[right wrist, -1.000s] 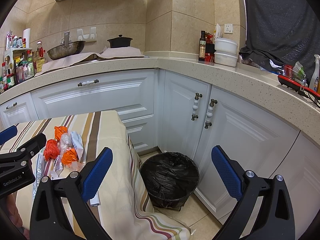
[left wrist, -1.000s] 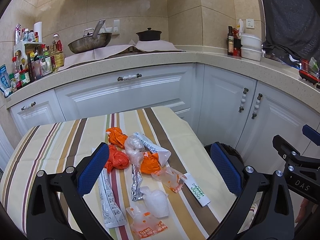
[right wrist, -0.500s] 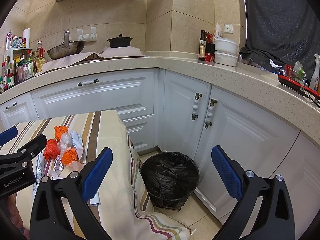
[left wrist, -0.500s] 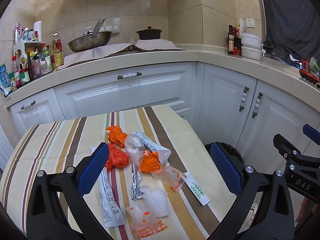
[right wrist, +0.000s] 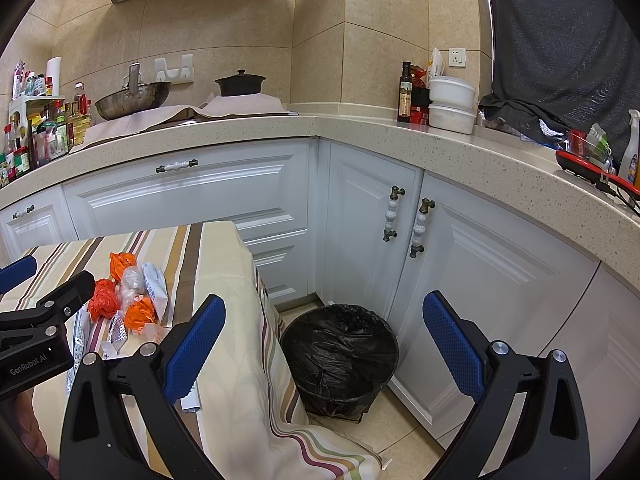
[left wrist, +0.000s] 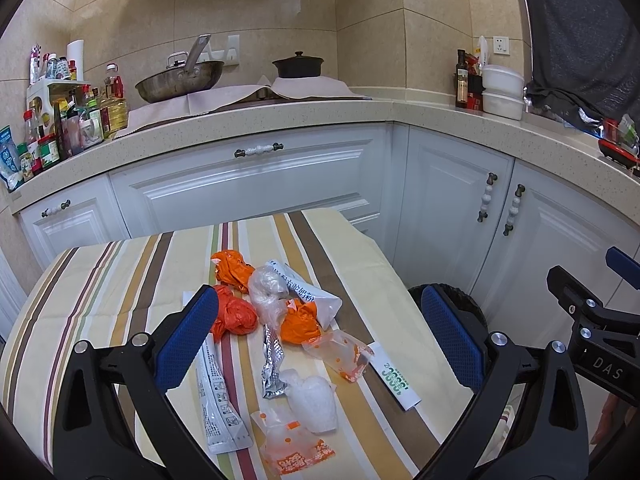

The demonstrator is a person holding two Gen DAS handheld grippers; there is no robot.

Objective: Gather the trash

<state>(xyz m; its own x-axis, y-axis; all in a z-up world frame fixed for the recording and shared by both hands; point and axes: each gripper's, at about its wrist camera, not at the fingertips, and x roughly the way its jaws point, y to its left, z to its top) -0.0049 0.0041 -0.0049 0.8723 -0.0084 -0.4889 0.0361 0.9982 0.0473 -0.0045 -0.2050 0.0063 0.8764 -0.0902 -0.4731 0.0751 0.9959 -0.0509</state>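
A heap of trash lies on the striped tablecloth [left wrist: 120, 280]: orange plastic wads [left wrist: 234, 314], a clear crumpled bag [left wrist: 266, 294], a white pouch [left wrist: 316, 300], a foil wrapper [left wrist: 272, 364], a long white sachet [left wrist: 218, 400] and orange-printed clear packets [left wrist: 292, 448]. My left gripper [left wrist: 320, 340] hangs open just above and in front of the heap, holding nothing. My right gripper [right wrist: 320, 344] is open and empty off the table's right edge, above the black-lined trash bin [right wrist: 340, 352] on the floor. The heap [right wrist: 128, 304] also shows in the right wrist view.
White cabinets [left wrist: 260, 184] and a speckled counter [left wrist: 280, 112] wrap around the corner behind the table. On the counter stand a wok [left wrist: 180, 82], a black pot [left wrist: 298, 66], bottles [left wrist: 64, 120] and white tubs [left wrist: 502, 92]. The bin sits between table and cabinets.
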